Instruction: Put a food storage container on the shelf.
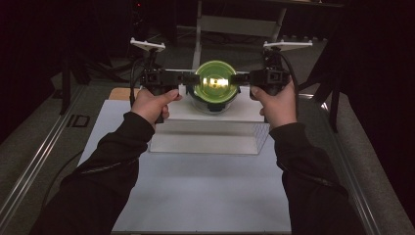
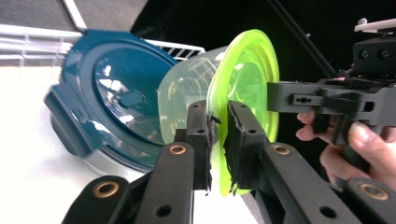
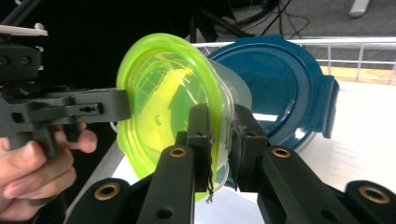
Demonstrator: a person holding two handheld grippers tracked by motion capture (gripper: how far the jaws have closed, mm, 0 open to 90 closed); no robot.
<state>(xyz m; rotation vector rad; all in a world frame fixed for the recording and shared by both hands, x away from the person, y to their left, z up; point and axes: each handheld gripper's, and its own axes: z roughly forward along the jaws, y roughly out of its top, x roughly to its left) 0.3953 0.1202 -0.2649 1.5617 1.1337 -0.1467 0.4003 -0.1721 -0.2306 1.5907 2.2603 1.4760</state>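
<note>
A clear plastic tub [image 2: 184, 93] with a neon green lid [image 1: 215, 81] hangs above the far middle of the table, held from both sides. My left gripper [image 1: 188, 78] is shut on the lid's rim [image 2: 217, 140], its pads pinching the green edge. From the opposite side, my right gripper [image 1: 242, 78] is shut on the rim [image 3: 220, 135], clamping lid and tub lip together. Each gripper also appears in the other's view: the right gripper [image 2: 280, 95] and the left gripper [image 3: 114, 105], both touching the lid's edge. A second container with a dark blue lid [image 2: 116, 98] rests just beneath on the white mat.
A clear flat stand [image 1: 205, 137] lies on the white mat [image 1: 195, 191] in front of the containers. A white wire rack [image 3: 345, 51] runs behind the blue lid [image 3: 280, 84]. A wooden board [image 1: 120, 93] sits at the mat's far left corner. Dark frame posts stand to either side.
</note>
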